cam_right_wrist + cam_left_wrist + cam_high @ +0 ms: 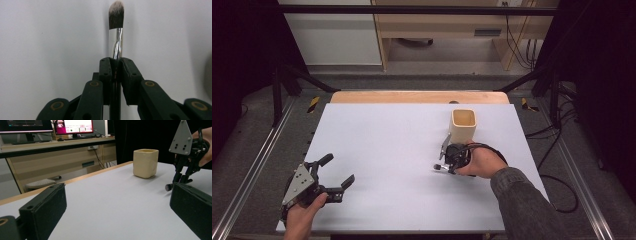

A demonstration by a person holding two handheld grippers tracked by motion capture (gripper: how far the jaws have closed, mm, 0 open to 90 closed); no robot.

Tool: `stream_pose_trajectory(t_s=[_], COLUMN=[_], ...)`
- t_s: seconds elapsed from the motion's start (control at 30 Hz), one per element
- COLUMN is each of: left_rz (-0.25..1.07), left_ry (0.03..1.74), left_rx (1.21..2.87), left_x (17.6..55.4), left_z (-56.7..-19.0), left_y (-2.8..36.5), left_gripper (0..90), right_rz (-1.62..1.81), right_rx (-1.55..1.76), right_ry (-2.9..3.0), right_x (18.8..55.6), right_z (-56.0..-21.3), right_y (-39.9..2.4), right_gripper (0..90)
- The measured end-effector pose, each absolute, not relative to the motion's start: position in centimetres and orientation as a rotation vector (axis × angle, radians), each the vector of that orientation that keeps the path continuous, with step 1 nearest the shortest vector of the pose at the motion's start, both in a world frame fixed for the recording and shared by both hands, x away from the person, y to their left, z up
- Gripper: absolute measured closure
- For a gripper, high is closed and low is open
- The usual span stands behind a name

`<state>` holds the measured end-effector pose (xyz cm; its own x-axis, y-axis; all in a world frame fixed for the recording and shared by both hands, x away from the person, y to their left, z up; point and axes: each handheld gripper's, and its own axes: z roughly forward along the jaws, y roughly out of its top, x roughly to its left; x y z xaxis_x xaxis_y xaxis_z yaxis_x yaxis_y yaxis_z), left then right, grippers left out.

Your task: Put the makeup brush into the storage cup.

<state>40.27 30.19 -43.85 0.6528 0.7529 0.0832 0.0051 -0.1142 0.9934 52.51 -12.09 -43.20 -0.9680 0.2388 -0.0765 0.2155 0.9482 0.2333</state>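
The right gripper (115, 66) has its jaws pressed together on the handle of a makeup brush (116, 32); in the right gripper view the silver ferrule and the dark, pale-tipped bristles rise just beyond the pads, while the handle below the pinch is largely hidden between the black linkage. In the high view the same gripper (444, 162) sits in the person's right hand (484, 162) over the white table top (382, 150), just in front of a cream square cup (463, 125); the brush itself is too small there to make out beyond a short dark stub at the jaw tips, and whether it touches the table cannot be told. From the left gripper view that stub shows low near the surface, below the grey three-cornered plate, with the hand cut off by the right edge of the frame. The left gripper (337, 177) rests at the near left of the table with its jaws spread wide and nothing between them; its pads (45, 212) are cropped at the bottom of its own view. The cup stands upright, apart from both grippers, and its inside is not visible from the side.
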Motion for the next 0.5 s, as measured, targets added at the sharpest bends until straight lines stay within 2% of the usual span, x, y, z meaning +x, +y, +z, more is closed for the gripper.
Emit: stream_pose_trajectory(t_s=[0.5], left_rz=[0.718], left_ry=[0.645], left_rx=[1.570], left_x=[40.3], left_z=[-43.8], left_y=[30.3], left_gripper=[0.4], right_rz=[0.476], right_rx=[0.395], right_ry=[2.936], right_x=[52.1], right_z=[-41.9], right_y=[-13.0], right_gripper=[79.4])
